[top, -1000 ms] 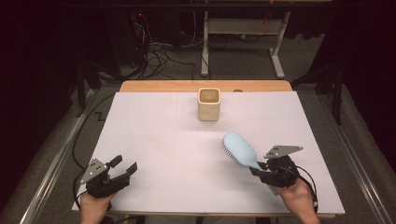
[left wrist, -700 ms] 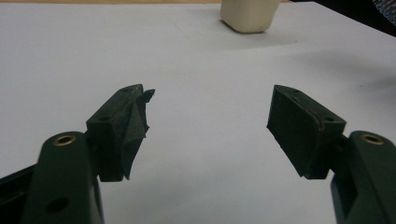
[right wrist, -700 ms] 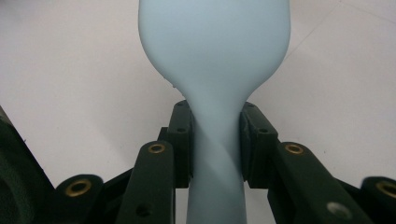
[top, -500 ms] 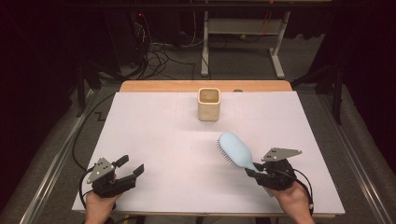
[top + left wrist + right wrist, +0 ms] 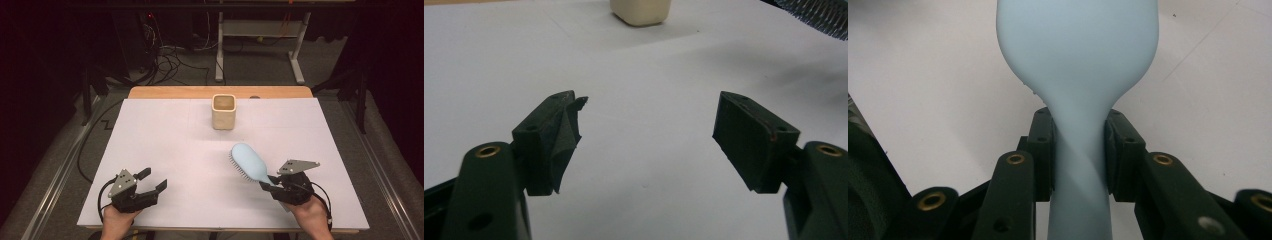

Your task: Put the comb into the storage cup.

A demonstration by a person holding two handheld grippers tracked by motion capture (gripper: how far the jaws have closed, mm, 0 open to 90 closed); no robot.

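A light blue hairbrush hangs just above the white table sheet at the near right, bristles facing left and down. My right gripper is shut on its handle; in the right gripper view both pads press the handle of the hairbrush. At the near left my left gripper stands open. Its jaws have just been opening, and nothing is between them in the left gripper view. A cream square cup stands upright at the back middle. The cup and the brush bristles lie far ahead of the left jaws.
A wooden strip runs along the table's far edge. Behind it are a metal stand and loose cables on the floor. Metal rails flank the table on both sides.
My left gripper has shifted to the right along the near edge and its jaws stand wider. The brush head has swung slightly to the left in the right gripper.
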